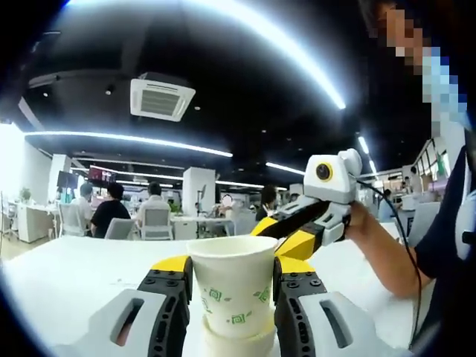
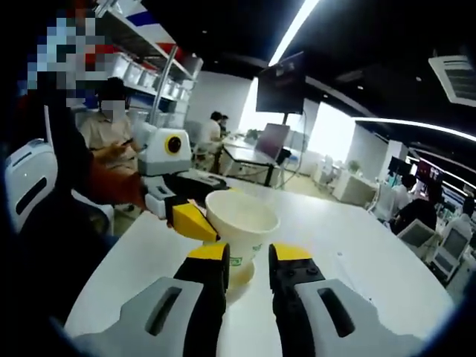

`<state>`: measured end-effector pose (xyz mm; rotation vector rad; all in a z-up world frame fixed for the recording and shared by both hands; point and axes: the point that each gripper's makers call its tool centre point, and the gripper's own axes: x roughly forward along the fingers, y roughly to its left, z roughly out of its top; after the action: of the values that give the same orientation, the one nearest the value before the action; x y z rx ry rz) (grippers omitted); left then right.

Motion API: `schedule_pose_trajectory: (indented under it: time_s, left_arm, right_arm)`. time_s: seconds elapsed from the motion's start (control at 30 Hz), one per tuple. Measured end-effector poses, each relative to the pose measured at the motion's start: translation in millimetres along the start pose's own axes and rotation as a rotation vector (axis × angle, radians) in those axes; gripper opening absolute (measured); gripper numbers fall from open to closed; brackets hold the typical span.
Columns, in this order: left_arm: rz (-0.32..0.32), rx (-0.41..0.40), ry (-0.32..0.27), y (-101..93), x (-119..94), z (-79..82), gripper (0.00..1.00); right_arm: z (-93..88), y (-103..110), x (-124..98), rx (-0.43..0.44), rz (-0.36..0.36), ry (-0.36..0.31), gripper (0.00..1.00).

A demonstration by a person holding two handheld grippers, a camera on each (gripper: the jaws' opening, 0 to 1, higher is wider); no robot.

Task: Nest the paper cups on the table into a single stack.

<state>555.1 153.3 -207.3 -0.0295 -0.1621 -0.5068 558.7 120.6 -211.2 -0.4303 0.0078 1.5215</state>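
Observation:
A white paper cup point(image 1: 234, 286) with green marks sits between my left gripper's point(image 1: 233, 294) jaws, which are shut on its sides. It stands nested in a second paper cup point(image 1: 239, 343) whose rim shows just beneath it. In the right gripper view the same upper cup point(image 2: 242, 219) rises open-mouthed above the lower cup point(image 2: 243, 274). My right gripper point(image 2: 249, 269) has its jaws closed in on that lower cup. The left gripper point(image 2: 190, 216) reaches the upper cup from the left. From the far right side the right gripper point(image 1: 294, 242) comes in behind the cups.
The cups stand on a white table point(image 1: 67, 275) that stretches wide to the left. The person's forearm point(image 1: 379, 249) and body are at the right. Seated people, chairs and desks point(image 1: 134, 216) fill the room beyond the table's far edge.

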Motion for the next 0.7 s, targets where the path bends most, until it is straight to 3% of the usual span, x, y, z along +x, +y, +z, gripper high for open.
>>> schedule_pose_trajectory:
  time_s: [0.7]
  left_arm:
    - [-0.001,-0.004,0.040,-2.8,-2.6,-31.8,0.47]
  right_arm:
    - [-28.3,9.2,7.1,-0.054,0.034,0.123,0.22]
